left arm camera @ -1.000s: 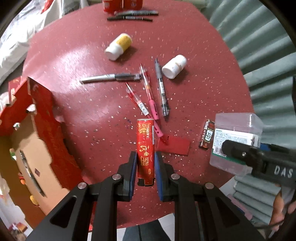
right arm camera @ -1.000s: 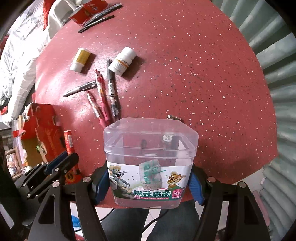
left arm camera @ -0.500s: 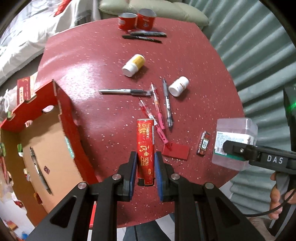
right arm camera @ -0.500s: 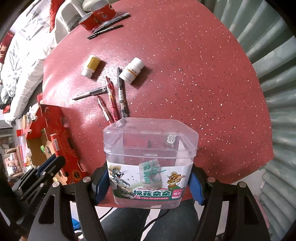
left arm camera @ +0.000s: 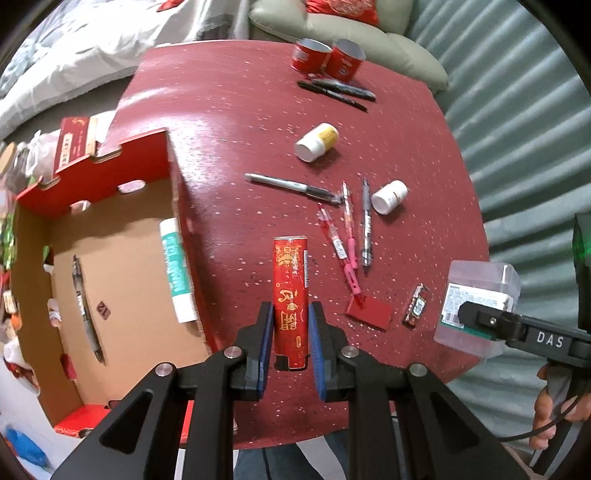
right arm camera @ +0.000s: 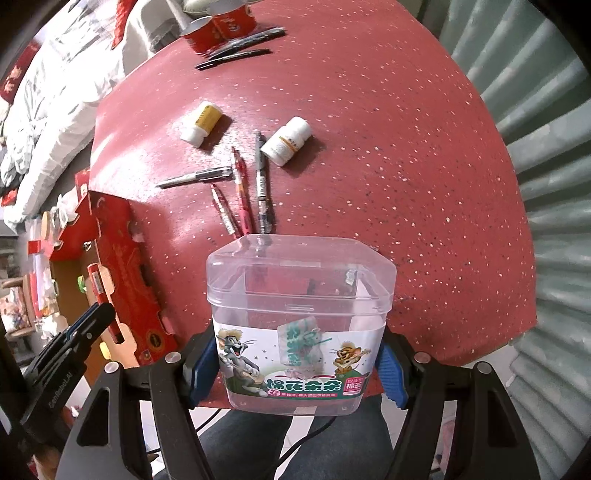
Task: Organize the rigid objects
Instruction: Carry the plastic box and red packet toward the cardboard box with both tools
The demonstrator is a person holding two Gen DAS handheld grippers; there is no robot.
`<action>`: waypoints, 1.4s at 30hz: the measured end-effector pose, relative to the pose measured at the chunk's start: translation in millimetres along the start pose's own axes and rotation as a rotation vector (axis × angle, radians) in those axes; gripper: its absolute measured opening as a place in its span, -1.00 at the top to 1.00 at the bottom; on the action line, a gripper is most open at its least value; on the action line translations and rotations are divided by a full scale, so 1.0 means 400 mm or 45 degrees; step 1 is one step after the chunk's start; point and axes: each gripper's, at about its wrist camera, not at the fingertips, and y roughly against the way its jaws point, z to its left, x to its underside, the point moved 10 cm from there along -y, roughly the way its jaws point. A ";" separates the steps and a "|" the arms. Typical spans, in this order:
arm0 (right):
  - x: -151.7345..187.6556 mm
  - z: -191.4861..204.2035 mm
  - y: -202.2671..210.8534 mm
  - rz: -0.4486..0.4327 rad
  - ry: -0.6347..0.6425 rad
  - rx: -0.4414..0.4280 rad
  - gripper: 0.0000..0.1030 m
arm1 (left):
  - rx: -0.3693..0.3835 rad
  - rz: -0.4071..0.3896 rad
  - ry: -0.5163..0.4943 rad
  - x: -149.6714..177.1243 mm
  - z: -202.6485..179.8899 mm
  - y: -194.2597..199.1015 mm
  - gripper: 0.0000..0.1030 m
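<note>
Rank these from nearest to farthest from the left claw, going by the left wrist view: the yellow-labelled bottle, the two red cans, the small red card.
From the left claw, which holds the red tube:
1. Small red card, just to its right on the table.
2. Yellow-labelled bottle, lying mid-table, farther ahead.
3. Two red cans, at the table's far edge.

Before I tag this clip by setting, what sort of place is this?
Probably a home living room or bedroom: a red speckled table strewn with pens, a cushioned sofa behind it, and white bedding beside. Each gripper holds an item.
</note>
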 end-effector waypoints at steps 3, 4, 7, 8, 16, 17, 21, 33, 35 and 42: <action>0.000 0.027 0.003 -0.005 0.036 0.011 -0.41 | 0.008 -0.020 0.054 0.002 0.033 0.012 0.60; 0.002 0.035 0.005 -0.006 0.047 0.014 -0.41 | 0.007 -0.025 0.072 0.004 0.046 0.015 0.60; 0.005 0.066 0.005 -0.003 0.085 0.021 -0.41 | 0.001 -0.037 0.106 0.011 0.076 0.022 0.60; 0.006 0.078 0.004 -0.002 0.098 0.023 -0.41 | -0.002 -0.037 0.120 0.015 0.090 0.024 0.60; 0.014 0.181 -0.006 0.012 0.221 0.026 -0.41 | -0.012 -0.063 0.229 0.038 0.181 0.041 0.60; 0.014 0.193 -0.007 0.015 0.235 0.026 -0.41 | -0.013 -0.063 0.249 0.043 0.198 0.043 0.60; 0.014 0.266 -0.015 0.025 0.310 0.013 -0.41 | -0.031 -0.066 0.308 0.060 0.253 0.048 0.60; 0.060 0.543 -0.052 0.054 0.629 -0.052 -0.41 | -0.151 -0.062 0.516 0.123 0.463 0.069 0.60; 0.073 0.583 -0.059 0.060 0.674 -0.066 -0.41 | -0.169 -0.055 0.547 0.136 0.499 0.070 0.60; 0.101 0.697 -0.089 0.078 0.763 -0.099 -0.41 | -0.196 -0.029 0.583 0.154 0.561 0.064 0.60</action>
